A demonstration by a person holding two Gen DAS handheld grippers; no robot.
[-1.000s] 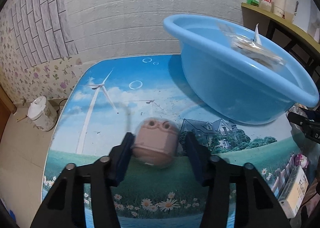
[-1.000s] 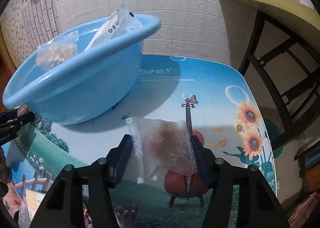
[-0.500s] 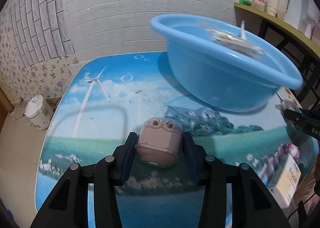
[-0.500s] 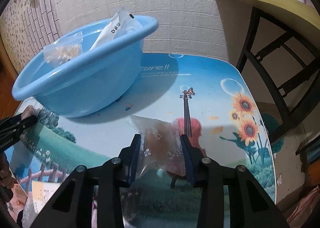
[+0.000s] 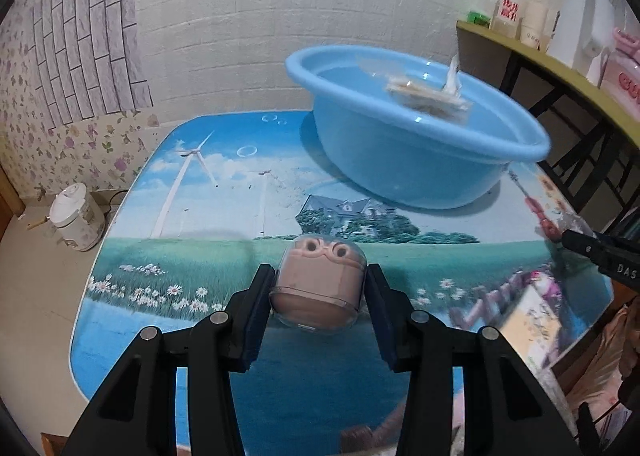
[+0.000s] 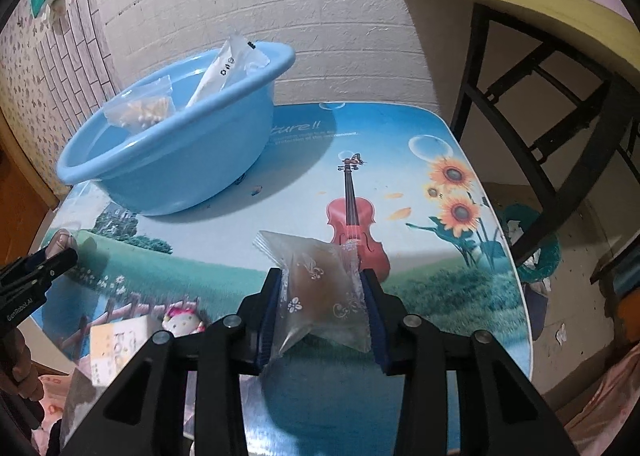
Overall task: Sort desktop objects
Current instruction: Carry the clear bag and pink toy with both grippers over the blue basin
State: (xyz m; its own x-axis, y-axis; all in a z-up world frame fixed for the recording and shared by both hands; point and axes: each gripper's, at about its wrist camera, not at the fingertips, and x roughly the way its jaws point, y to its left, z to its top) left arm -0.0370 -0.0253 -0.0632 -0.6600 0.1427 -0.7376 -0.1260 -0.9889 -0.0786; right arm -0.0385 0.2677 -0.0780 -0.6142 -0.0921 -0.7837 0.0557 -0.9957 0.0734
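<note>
Basin behind bag and case.

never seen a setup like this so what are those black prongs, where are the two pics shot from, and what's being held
The black prongs are two-finger grippers, hand-held, one per hand. Each carries a fisheye camera looking along its fingers, so you get one picture per hand.

The left gripper is shut on a pink case. The right gripper is shut on a clear bag with brownish contents.

On the picture-printed table stands a blue basin already holding two packets. A small box and a pink toy lie at the near edge.
</note>
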